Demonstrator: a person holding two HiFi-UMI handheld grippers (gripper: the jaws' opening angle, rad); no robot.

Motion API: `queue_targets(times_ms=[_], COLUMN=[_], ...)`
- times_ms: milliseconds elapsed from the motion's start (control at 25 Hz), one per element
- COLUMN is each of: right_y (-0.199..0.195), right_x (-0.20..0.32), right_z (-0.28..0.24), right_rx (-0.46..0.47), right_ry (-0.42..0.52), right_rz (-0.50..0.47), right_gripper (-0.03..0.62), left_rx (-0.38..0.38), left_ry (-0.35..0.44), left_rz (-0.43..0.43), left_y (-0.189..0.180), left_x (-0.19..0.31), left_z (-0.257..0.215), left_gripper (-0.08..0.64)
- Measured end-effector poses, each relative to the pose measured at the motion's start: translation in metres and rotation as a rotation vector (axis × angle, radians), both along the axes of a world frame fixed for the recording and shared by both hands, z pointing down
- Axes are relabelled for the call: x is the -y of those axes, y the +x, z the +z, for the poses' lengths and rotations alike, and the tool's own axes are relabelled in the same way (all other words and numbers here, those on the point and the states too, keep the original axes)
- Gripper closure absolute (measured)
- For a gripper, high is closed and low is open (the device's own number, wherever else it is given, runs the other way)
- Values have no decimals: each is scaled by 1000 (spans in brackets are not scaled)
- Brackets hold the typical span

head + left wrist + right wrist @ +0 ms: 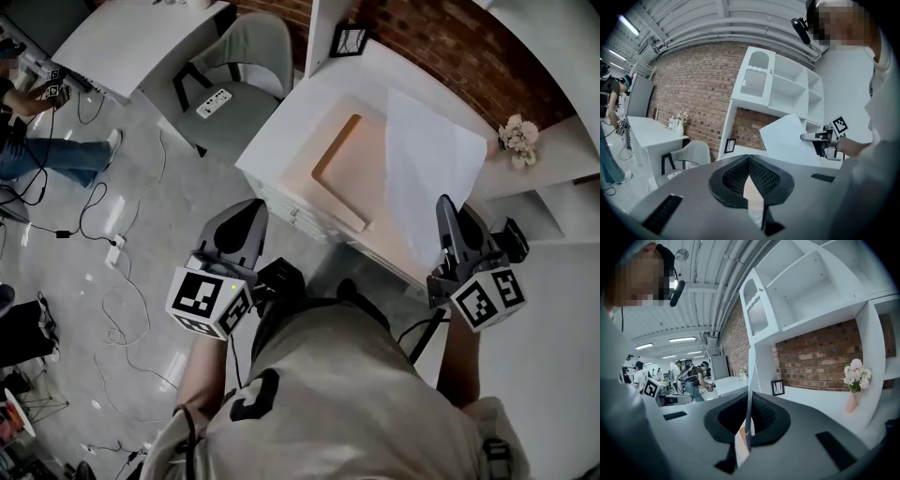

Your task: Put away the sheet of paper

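A white sheet of paper [427,159] is held up over the white desk [281,127], with its lower edge pinched in my right gripper [444,211]. In the right gripper view the sheet [751,380] runs edge-on between the shut jaws [749,405]. Under the sheet lies a pale peach open drawer or tray [342,173]. My left gripper [246,214] hovers off the desk's near-left corner, jaws shut with nothing in them [749,161]. From the left gripper view the sheet [787,140] and the right gripper [820,138] show to the right.
A small picture frame [349,39] and a vase of flowers [517,139] stand at the back of the desk against the brick wall. A grey chair [234,56] carrying a power strip [214,101] is to the left. Cables [112,253] trail over the floor, and a person [37,150] sits far left.
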State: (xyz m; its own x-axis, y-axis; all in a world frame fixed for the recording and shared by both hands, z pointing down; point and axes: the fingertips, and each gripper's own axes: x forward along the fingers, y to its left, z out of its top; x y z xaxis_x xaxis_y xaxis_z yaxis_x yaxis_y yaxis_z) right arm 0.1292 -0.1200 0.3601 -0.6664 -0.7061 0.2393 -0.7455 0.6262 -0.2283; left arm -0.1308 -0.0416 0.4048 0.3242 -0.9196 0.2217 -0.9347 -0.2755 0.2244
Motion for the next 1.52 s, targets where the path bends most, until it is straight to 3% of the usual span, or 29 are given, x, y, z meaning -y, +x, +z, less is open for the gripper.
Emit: queue_targets(times_ms=[320, 480, 840, 1120, 1320, 1520], right_y=[-9, 17, 89, 111, 126, 140], right_x=[3, 9, 23, 30, 34, 40], right_z=[3, 9, 77, 113, 147, 183], right_rx=[77, 78, 308, 454, 491, 460], right_ry=[-45, -85, -354, -513, -605, -668], right_rz=[69, 152, 371, 389, 425, 449], right_gripper=[565, 565, 565, 565, 565, 565], left_rx=[-26, -41, -39, -32, -22, -12], left_ry=[-11, -39, -53, -78, -97, -109], left_rz=[1, 21, 79, 81, 99, 114], left_y=[-24, -16, 16, 44, 69, 93], left_x=[-10, -6, 12, 21, 28, 36], left_z=[11, 22, 24, 22, 25, 24], left_gripper=[545, 545, 545, 545, 545, 545])
